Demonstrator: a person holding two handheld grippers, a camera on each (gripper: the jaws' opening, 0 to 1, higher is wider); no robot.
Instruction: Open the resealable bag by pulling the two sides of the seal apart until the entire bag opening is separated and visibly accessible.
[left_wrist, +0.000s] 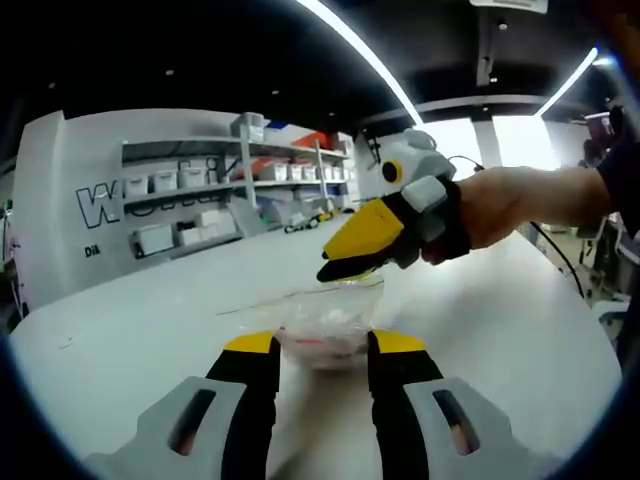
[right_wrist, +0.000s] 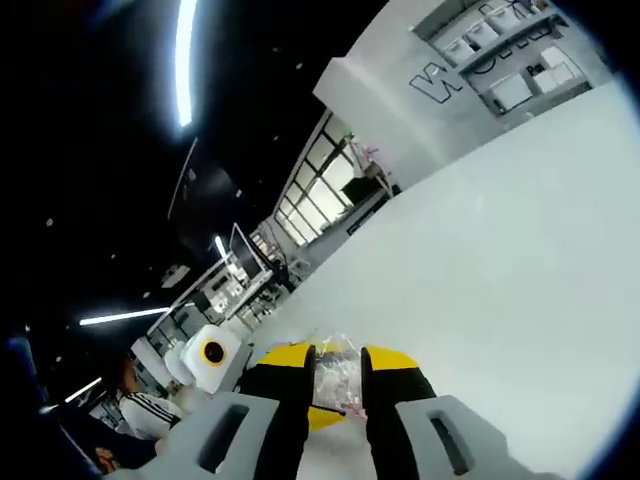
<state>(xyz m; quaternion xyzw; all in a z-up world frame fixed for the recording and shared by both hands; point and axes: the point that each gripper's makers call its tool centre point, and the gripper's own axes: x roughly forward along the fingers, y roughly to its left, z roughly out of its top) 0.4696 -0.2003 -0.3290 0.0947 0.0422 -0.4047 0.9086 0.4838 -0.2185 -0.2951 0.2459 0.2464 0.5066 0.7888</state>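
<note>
Right gripper (left_wrist: 345, 268) pinches the bag's (left_wrist: 325, 335) top edge above the white table (left_wrist: 150, 320); left gripper (left_wrist: 322, 350) spread wide around it; a thin pinch could slip off the seal

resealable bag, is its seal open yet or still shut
Cannot tell. In the left gripper view the resealable bag stands on the table, its top edge nipped by the right gripper; the clear film is too blurred to judge.
</note>
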